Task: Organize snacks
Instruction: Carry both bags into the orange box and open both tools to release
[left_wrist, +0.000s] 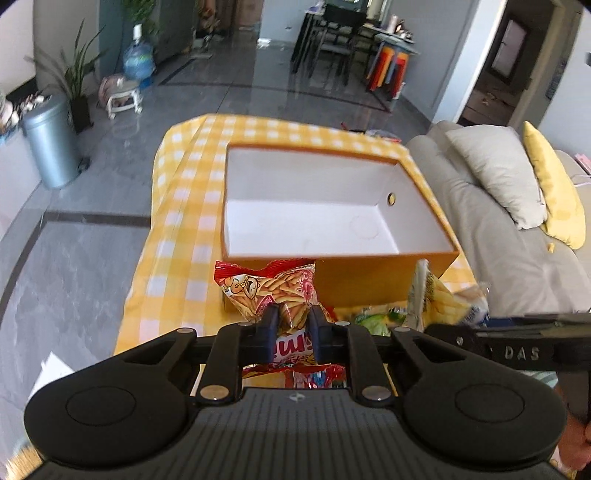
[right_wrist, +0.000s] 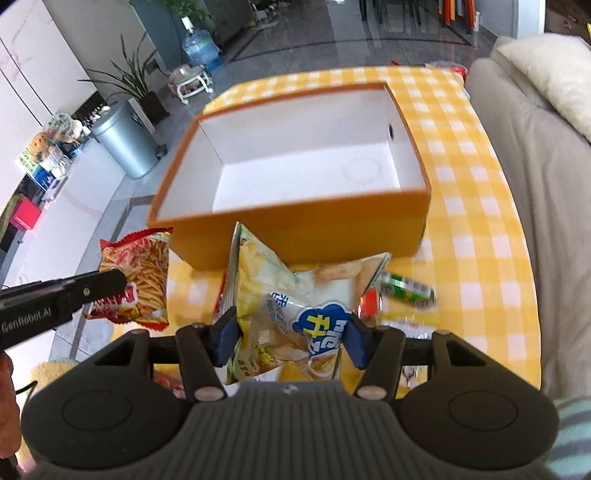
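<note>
Centrally, an orange box (left_wrist: 384, 277) with a white interior is seen on the yellow checked tablecloth (left_wrist: 177, 206), open at the top; all positions are noted relative to it. Just before its near wall, toward the left corner, a red snack bag (left_wrist: 269, 288) printed with fries is held raised — the left gripper (left_wrist: 291, 334) is clamped on it, its blue pads pinching the crumpled middle. Before the same wall, nearer the middle, a pale chip bag (right_wrist: 288, 295) is gripped by the right gripper (right_wrist: 290, 338), fingers pressed against both sides of it. A small green packet (right_wrist: 406, 288) is seen lying on the cloth near the box's front right corner.
</note>
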